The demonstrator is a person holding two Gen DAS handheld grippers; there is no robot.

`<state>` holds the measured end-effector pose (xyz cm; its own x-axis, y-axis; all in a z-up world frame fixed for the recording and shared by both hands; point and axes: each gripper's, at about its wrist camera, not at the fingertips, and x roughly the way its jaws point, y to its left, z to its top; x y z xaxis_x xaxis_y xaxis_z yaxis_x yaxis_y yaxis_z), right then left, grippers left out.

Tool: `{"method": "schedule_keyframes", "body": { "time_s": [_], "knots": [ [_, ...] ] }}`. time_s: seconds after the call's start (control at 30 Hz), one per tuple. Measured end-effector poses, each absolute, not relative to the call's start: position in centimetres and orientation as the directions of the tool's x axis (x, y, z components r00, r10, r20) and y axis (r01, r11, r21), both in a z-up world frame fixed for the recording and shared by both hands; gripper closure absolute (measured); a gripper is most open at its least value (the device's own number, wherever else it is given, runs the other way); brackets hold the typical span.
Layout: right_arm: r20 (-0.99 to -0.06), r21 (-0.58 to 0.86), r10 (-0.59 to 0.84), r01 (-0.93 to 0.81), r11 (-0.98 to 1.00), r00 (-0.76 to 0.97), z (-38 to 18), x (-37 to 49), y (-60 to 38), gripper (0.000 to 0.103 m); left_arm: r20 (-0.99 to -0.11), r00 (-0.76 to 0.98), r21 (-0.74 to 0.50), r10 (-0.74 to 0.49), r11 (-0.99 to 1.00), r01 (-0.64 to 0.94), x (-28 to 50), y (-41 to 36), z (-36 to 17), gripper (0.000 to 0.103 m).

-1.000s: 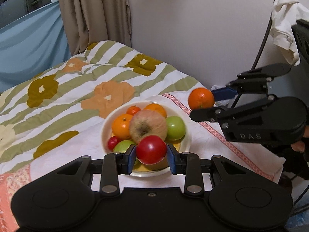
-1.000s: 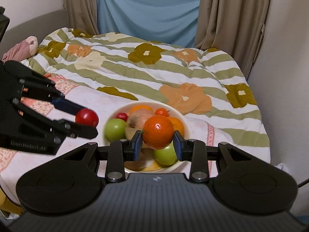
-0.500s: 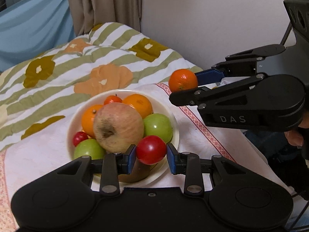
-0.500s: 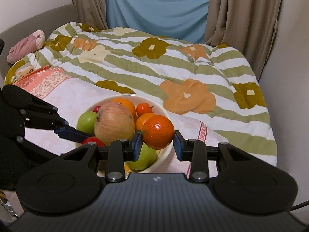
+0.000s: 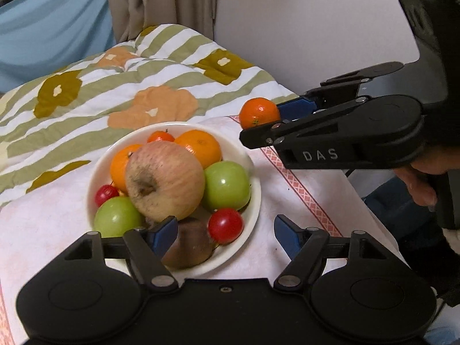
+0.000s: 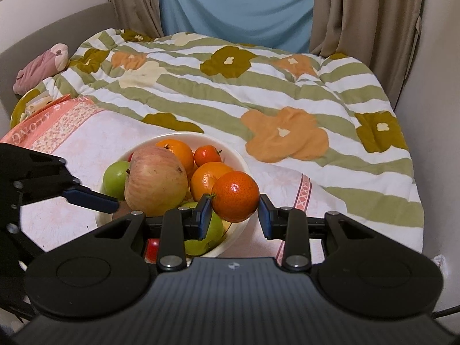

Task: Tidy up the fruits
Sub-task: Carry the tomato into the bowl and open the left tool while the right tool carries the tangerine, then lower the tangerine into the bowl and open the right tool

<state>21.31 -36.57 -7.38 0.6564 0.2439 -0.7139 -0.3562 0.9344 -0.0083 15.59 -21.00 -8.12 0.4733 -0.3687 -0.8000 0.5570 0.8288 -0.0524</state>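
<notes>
Fruit-filled bowl (image 5: 253, 172) on cloth (image 5: 302, 201) atop quilt (image 6: 258, 92), curtains (image 6: 359, 8) behind.

This was a home bedroom: a bed (image 6: 373, 172) under a green-striped, flower-printed quilt (image 6: 230, 92) filled the room, brown curtains (image 6: 359, 14) framed a blue drape (image 6: 235, 5) at the far wall, and a pink stuffed toy (image 6: 40, 69) lay by the headboard.

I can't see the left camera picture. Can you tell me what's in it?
The left tongs are open over a white bowl piled with fruit, a small red fruit lying between them. The right tongs hold a mandarin beyond the bowl, over a flowered quilt.
</notes>
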Motion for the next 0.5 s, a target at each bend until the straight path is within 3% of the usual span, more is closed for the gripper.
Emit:
{"method": "schedule_keyframes", "body": {
  "time_s": [0.5],
  "knots": [
    [-0.741, 0.036, 0.282, -0.384, 0.923, 0.609, -9.8, 24.0, -36.3, 0.054, -0.801, 0.528, -0.006, -0.282, 0.886, 0.463, 15.3, -18.7, -7.0, 0.025]
  ]
}}
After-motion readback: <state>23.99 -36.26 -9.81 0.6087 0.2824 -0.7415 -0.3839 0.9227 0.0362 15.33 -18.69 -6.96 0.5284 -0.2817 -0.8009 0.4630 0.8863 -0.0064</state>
